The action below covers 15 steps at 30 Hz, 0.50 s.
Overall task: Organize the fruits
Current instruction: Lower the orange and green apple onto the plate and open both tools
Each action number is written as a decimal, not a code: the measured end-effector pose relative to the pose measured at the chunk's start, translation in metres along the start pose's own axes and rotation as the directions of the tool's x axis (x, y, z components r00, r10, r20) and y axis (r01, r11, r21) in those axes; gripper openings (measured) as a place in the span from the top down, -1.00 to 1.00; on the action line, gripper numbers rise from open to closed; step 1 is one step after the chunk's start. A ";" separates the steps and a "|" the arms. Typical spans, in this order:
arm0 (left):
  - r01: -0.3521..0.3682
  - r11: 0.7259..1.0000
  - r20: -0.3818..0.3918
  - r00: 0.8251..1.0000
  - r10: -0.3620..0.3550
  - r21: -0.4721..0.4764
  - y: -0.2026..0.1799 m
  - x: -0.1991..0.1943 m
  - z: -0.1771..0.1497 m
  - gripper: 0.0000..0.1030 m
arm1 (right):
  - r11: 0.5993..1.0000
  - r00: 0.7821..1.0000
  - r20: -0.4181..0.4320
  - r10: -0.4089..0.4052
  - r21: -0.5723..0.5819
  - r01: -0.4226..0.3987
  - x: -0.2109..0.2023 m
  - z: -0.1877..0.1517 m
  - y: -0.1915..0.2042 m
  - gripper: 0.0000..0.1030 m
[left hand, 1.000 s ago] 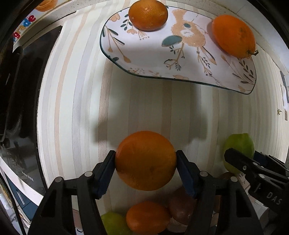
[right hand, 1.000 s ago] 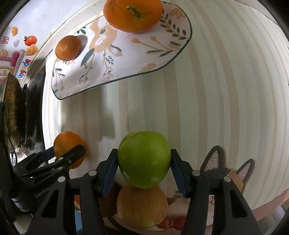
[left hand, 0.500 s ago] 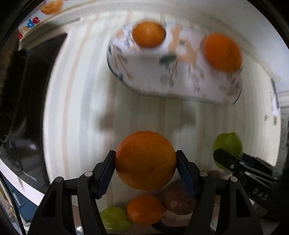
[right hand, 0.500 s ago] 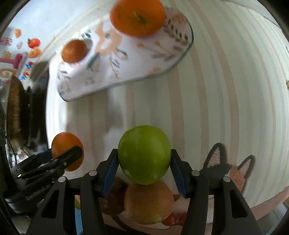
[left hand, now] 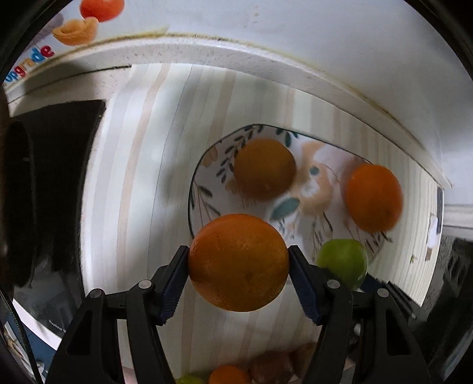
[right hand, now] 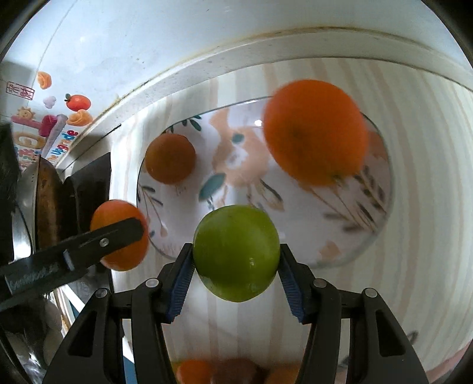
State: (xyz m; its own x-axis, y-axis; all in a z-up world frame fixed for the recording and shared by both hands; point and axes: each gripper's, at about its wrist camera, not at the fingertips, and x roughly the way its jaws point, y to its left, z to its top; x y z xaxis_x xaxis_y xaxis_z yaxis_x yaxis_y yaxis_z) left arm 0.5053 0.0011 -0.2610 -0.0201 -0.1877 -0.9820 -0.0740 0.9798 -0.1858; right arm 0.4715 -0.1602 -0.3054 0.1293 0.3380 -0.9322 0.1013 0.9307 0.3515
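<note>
My left gripper [left hand: 239, 263] is shut on a large orange [left hand: 239, 262], held in the air just before the near left rim of a white plate [left hand: 313, 189] with a bird and leaf print. My right gripper [right hand: 236, 254] is shut on a green apple [right hand: 236, 252] over the plate's [right hand: 295, 224] near edge. Two oranges lie on the plate, a darker one [left hand: 264, 168] at left and a brighter one [left hand: 373, 197] at right. The apple [left hand: 343, 262] shows beside my left fingers. The left gripper's orange [right hand: 119, 234] and finger [right hand: 97, 245] show at left in the right wrist view.
The plate sits on a pale striped tabletop [left hand: 142, 177] that ends at a white ledge and wall [left hand: 266, 26] with fruit stickers. Dark pans [right hand: 50, 201] stand at the left. More fruit [left hand: 230, 375] lies at the bottom edge, behind my grippers.
Both grippers have carried their fruit up and forward toward the plate, which now lies much closer under them. The heap of fruit has dropped to the bottom edge. Grips are unchanged.
</note>
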 end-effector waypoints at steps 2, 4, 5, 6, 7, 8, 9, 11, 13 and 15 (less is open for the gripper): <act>0.000 1.000 -0.016 1.000 0.000 -0.011 0.002 0.007 0.006 -0.24 | 1.000 1.000 -0.010 0.001 -0.017 -0.001 0.010 0.007 0.006 -0.14; 0.014 1.000 -0.037 0.999 -0.014 -0.024 0.004 0.012 0.009 -0.24 | 1.000 1.000 -0.022 0.005 -0.029 -0.006 0.018 0.011 0.011 -0.14; 0.018 0.999 -0.044 0.999 -0.019 -0.029 0.004 0.014 0.010 -0.24 | 0.999 1.000 -0.026 0.012 -0.032 -0.013 0.021 0.011 0.012 -0.14; 0.019 0.999 -0.050 0.999 -0.020 -0.030 0.004 0.017 0.010 -0.24 | 0.999 0.999 -0.031 0.021 -0.033 -0.022 0.023 0.012 0.012 -0.14; 0.015 0.999 -0.054 0.998 -0.017 -0.028 0.004 0.019 0.010 -0.24 | 0.999 0.999 -0.038 0.028 -0.035 -0.029 0.026 0.013 0.013 -0.14; 0.010 1.000 -0.060 0.998 -0.011 -0.025 0.004 0.021 0.010 -0.24 | 0.999 0.999 -0.043 0.031 -0.033 -0.033 0.029 0.014 0.012 -0.14; 0.008 1.000 -0.066 0.998 -0.010 -0.024 0.004 0.023 0.010 -0.25 | 0.999 0.998 -0.047 0.035 -0.033 -0.037 0.031 0.014 0.011 -0.14; 0.011 1.000 -0.077 0.997 -0.013 -0.028 0.004 0.026 0.008 -0.25 | 0.998 0.997 -0.065 0.048 -0.028 -0.050 0.035 0.015 0.009 -0.15; 0.016 0.999 -0.067 0.998 -0.019 -0.038 0.007 0.025 0.007 -0.25 | 0.998 0.995 -0.082 0.061 -0.022 -0.063 0.038 0.015 0.003 -0.17; 0.027 0.999 -0.066 0.997 -0.030 -0.043 0.009 0.024 0.006 -0.32 | 0.997 0.995 -0.077 0.066 -0.021 -0.068 0.036 0.015 0.003 -0.30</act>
State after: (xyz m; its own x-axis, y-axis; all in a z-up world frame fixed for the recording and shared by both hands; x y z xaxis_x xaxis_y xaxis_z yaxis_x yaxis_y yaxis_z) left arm 0.5106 0.0062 -0.2865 -0.0837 -0.2209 -0.9717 -0.1170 0.9706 -0.2106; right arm 0.4917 -0.1476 -0.3371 0.0598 0.4083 -0.9109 0.0711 0.9085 0.4119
